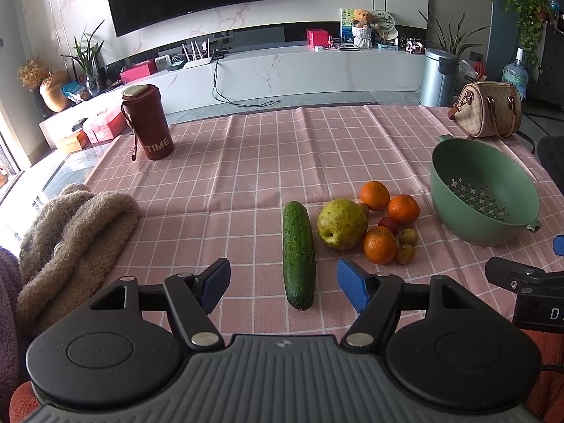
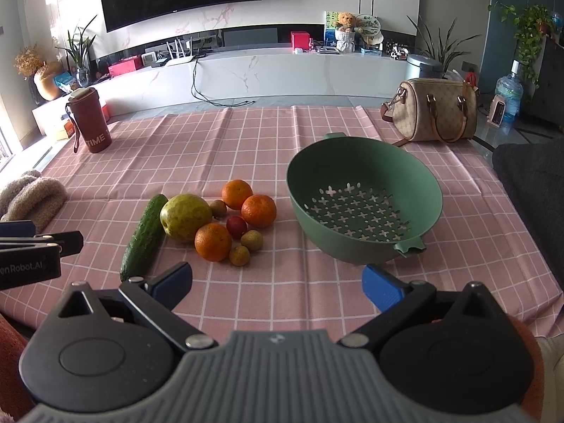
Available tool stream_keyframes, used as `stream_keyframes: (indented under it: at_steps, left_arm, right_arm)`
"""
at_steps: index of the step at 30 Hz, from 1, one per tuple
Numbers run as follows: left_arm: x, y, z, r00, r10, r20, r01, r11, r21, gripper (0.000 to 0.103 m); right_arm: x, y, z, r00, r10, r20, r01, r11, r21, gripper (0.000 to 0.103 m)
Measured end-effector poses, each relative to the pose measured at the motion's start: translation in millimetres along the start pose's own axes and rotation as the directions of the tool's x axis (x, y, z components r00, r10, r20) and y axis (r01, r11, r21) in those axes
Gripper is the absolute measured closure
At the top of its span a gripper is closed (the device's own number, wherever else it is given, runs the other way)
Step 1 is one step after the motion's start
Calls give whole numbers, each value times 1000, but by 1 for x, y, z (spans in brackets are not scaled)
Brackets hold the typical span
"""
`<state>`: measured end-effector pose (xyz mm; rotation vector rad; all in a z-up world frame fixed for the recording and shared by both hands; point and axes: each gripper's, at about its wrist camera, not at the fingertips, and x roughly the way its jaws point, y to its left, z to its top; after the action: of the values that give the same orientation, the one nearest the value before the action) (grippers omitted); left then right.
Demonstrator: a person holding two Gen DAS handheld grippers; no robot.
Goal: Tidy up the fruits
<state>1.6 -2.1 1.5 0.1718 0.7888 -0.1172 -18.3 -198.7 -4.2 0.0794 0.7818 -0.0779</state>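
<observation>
A cucumber [image 1: 298, 255] lies lengthwise on the pink checked cloth, its near end between the tips of my open left gripper [image 1: 283, 283]. To its right sit a yellow-green pear [image 1: 341, 223], three oranges [image 1: 380, 245], a small red fruit [image 1: 388, 225] and several small brown fruits [image 1: 405, 253]. The green colander [image 2: 363, 201] stands empty to the right of the pile. My right gripper [image 2: 276, 282] is open above bare cloth, in front of the fruits [image 2: 213, 241] and the colander, holding nothing.
A dark red "TIME" tumbler [image 1: 148, 123] stands at the far left of the table. A beige fuzzy garment [image 1: 67, 239] lies at the left edge. A patterned handbag [image 2: 431, 109] sits at the far right. A dark cushion [image 2: 528, 172] borders the right side.
</observation>
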Motion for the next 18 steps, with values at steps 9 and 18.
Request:
stream_keyframes:
  at_steps: [9,18]
  left_arm:
    - [3,5,3,1000,-13,-15,13,1000,-12,21]
    - [31,21,11,991,-99,-90,93,993,-68,27]
  right_arm:
    - [6,1,-1,1000,9,0,-9,1000,5,5]
    - [22,6,4,997,77,24,-77,997,-12,5]
